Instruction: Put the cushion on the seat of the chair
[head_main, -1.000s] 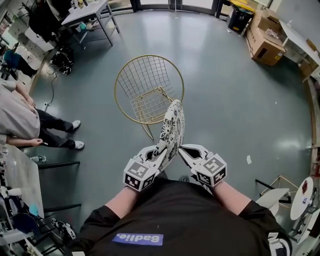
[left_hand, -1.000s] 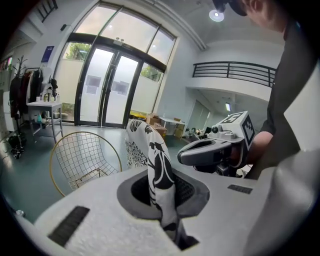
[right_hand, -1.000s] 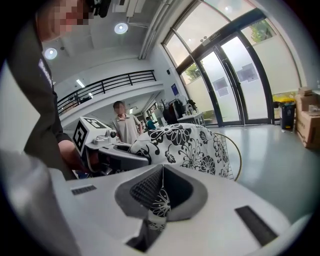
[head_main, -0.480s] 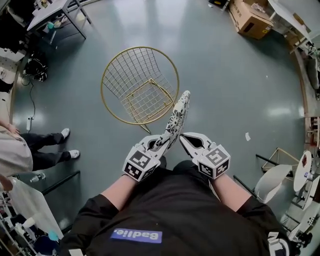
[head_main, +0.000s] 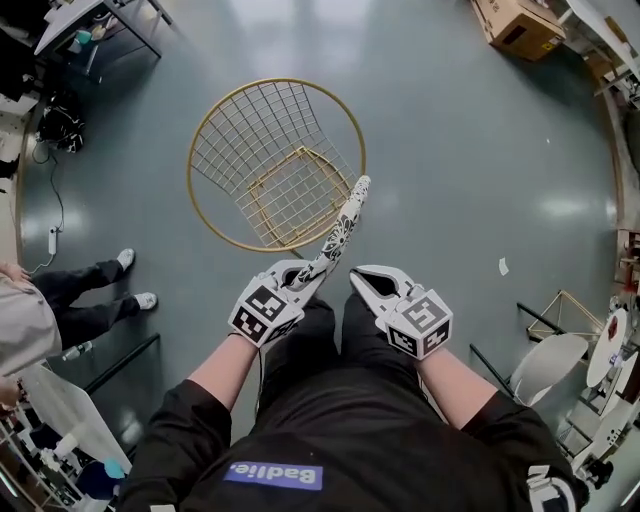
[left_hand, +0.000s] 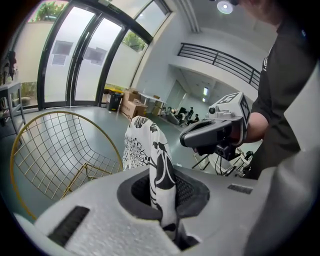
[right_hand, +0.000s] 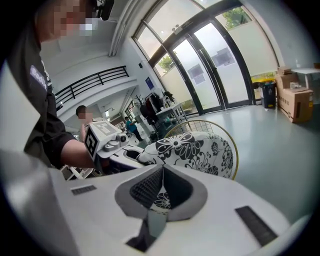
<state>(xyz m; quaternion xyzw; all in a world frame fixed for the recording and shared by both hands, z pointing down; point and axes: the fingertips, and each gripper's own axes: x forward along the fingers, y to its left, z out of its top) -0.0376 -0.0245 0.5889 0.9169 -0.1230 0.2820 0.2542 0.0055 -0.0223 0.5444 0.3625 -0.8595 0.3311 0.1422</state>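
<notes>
A gold wire chair (head_main: 270, 150) stands on a grey-green floor, seen from above, its square seat (head_main: 290, 200) bare. Just below it, the left tool (head_main: 295, 282) is clamped tight on one edge of a flat white cushion with black flowers (head_main: 340, 225). The cushion stands on edge in the air, its far tip over the chair's near rim, not yet on the seat. To its right, the right tool (head_main: 365, 283) has its jaws closed together on nothing and sits just beside the cushion.

Risks, as a judgement: with only one edge pinched, the cushion could swing or slip free. Its tip could catch the gold rim. Let go while upright, it may lean on the sloped back or slide off the smooth wire to the floor.

Writing: each tool's cube shows black-and-white square markers, no words. A blue patch with white lettering (head_main: 275, 475) sits on the person's black top, possibly a name tag.
</notes>
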